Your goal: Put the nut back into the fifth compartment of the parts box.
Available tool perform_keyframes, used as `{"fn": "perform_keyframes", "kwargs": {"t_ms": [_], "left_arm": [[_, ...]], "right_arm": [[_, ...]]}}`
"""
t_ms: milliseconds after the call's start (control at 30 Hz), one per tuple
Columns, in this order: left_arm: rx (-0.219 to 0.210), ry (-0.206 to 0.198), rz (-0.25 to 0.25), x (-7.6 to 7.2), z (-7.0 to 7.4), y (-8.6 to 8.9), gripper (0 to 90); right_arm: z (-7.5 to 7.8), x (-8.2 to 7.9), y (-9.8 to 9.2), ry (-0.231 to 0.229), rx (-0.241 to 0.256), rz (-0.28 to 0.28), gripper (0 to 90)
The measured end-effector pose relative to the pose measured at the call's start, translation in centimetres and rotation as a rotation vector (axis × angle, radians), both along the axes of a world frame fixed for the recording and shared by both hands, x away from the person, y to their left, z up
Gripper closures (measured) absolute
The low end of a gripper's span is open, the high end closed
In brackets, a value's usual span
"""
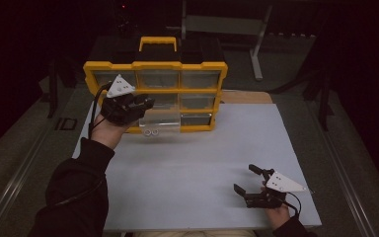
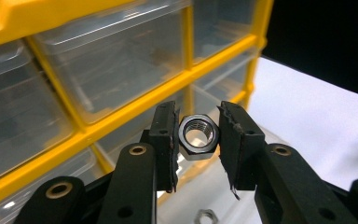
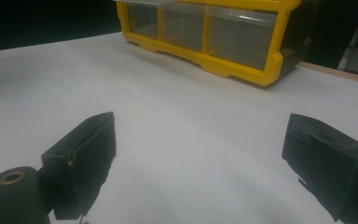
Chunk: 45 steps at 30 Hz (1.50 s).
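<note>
A yellow organizer with clear drawers stands at the back of the white table. My left gripper is raised in front of its left side. In the left gripper view the left gripper is shut on a steel hex nut, threaded hole facing the camera. Below it a clear drawer is pulled out, with two nuts at its front; one loose nut shows under the jaws. My right gripper rests open near the table's front right, nothing between its jaws.
The organizer's frame and its drawers fill the background behind the held nut. From the right gripper view the organizer stands far off across bare white table. A metal stand is on the dark floor behind.
</note>
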<state>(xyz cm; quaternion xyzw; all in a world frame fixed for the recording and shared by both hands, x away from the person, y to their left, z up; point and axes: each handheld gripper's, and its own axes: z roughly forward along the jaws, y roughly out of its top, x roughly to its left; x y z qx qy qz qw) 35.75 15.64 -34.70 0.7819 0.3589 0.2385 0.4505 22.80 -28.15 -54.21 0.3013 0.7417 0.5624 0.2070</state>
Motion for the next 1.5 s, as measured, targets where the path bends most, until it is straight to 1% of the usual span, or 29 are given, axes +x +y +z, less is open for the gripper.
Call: {"fn": "perform_keyframes", "kwargs": {"t_ms": [133, 167, 200, 233, 333, 400, 433, 500, 533, 567, 600, 667, 733, 833, 1000, 1067, 1133, 1200, 1267, 1300, 1400, 1433, 1467, 1500], "left_arm": [[0.014, 0.019, 0.034, 0.4, -0.8, 0.0, 67.2], [0.011, 0.025, 0.04, 0.5, -1.0, 0.0, 67.2], [0.014, 0.034, 0.041, 0.6, -1.1, -0.1, 67.2], [0.013, 0.035, 0.037, 0.6, -1.2, -0.1, 67.2], [0.035, 0.058, 0.028, 0.7, -1.7, -0.6, 67.2], [0.057, 0.082, 0.041, 0.9, -1.9, -0.8, 67.2], [0.055, 0.098, 0.039, 1.0, -2.1, -0.9, 67.2], [0.078, 0.122, 0.056, 1.2, -2.3, -1.0, 67.2], [0.082, 0.144, 0.06, 1.4, -2.5, -1.0, 67.2], [0.085, 0.153, 0.063, 1.5, -2.6, -0.9, 67.2], [0.096, 0.162, 0.066, 1.6, -2.7, -1.0, 67.2], [0.108, 0.185, 0.06, 1.8, -3.0, -1.0, 67.2], [0.128, 0.201, 0.065, 1.9, -3.2, -1.2, 67.2], [0.142, 0.217, 0.062, 2.1, -3.5, -1.3, 67.2], [0.168, 0.224, 0.059, 2.4, -3.6, -1.7, 67.1], [0.158, 0.224, 0.053, 2.4, -3.6, -1.7, 66.9], [0.138, 0.215, 0.058, 2.3, -3.4, -1.5, 64.6], [0.123, 0.207, 0.063, 2.2, -3.0, -1.4, 56.4], [0.105, 0.203, 0.056, 2.0, -2.5, -1.3, 51.7], [0.103, 0.197, 0.068, 1.9, -2.3, -1.2, 48.3], [0.091, 0.185, 0.076, 1.5, -1.7, -1.0, 40.9], [0.083, 0.185, 0.073, 1.4, -1.6, -0.9, 39.2], [0.08, 0.182, 0.08, 1.3, -1.5, -0.9, 37.5], [0.072, 0.178, 0.078, 1.1, -1.4, -0.8, 34.1]], "right_arm": [[0.0, 0.0, 0.0, 0.002, 0.002, -0.001, 9.9], [0.0, 0.0, 0.0, 0.004, 0.002, -0.001, 9.9], [0.0, 0.0, 0.0, 0.002, 0.002, -0.001, 9.9], [0.0, 0.0, 0.0, 0.002, 0.002, 0.0, 9.9], [0.0, 0.0, 0.0, 0.003, 0.0, 0.001, 9.9], [0.0, 0.0, 0.0, 0.003, -0.001, 0.0, 9.9], [0.0, 0.0, 0.0, 0.003, 0.0, 0.001, 9.9], [0.0, 0.0, 0.0, 0.003, 0.0, 0.001, 9.9], [0.0, 0.0, 0.0, 0.004, 0.0, 0.001, 9.9], [0.0, 0.0, 0.0, 0.004, 0.0, 0.001, 9.9], [0.0, 0.0, 0.0, 0.004, 0.0, 0.002, 9.9], [0.0, 0.0, 0.0, 0.004, -0.001, 0.003, 9.9], [-0.1, 0.0, 0.0, 0.006, -0.001, 0.003, 9.9], [-0.1, 0.0, 0.0, 0.006, -0.001, 0.003, 9.9], [-0.1, 0.1, 0.0, 0.007, 0.001, 0.004, 9.9], [-0.1, 0.1, -0.1, 0.006, 0.0, 0.004, 9.9], [-0.1, 0.1, -0.1, 0.007, 0.003, 0.005, 9.9], [-0.1, 0.1, -0.1, 0.011, 0.004, 0.003, 9.9], [-0.1, 0.1, -0.1, 0.01, 0.003, 0.003, 9.9], [-0.1, 0.1, -0.1, 0.009, 0.002, 0.004, 9.9], [-0.1, 0.1, -0.1, 0.008, 0.002, 0.004, 9.8], [-0.1, 0.1, -0.1, 0.009, 0.002, 0.003, 9.9], [-0.1, 0.1, -0.1, 0.009, 0.002, 0.003, 9.9], [-0.1, 0.1, 0.0, 0.009, 0.0, 0.004, 9.9]]}}
